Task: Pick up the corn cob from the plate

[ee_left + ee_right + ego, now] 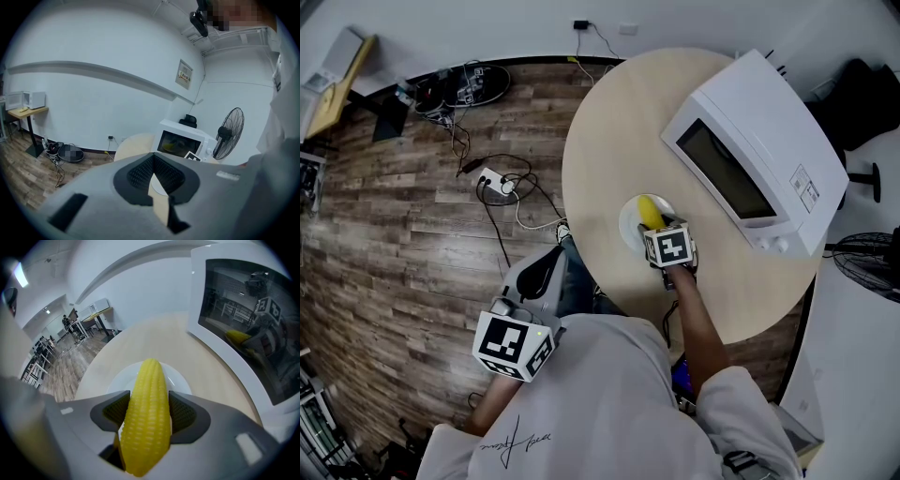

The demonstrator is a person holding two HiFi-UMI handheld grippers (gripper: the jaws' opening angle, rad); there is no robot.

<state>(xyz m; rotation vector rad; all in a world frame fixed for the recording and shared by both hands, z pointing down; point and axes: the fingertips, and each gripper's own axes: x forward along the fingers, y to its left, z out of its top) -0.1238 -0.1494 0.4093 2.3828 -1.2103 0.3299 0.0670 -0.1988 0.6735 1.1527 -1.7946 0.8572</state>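
Am pinching corn cob (147, 427) mid-length in my right gripper (149, 399), jaws pressing both its sides, cob sitting over plate (181, 379) on counter (154, 333). Am holding my left gripper (153, 161) pressed together, empty, well away from plate. Microwave (769, 131) label beyond plate: print unreadable.

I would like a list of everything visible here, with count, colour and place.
corn cob: one, yellow, over the plate
plate: one, white, on the table
microwave: one, white, on the table, right side
table: one, beige, round, under plate and microwave
fan: one, black, right of the table
power strip: one, white, on the floor
left gripper: one, grey, shut, empty, off the table
right gripper: one, grey, shut on the corn cob
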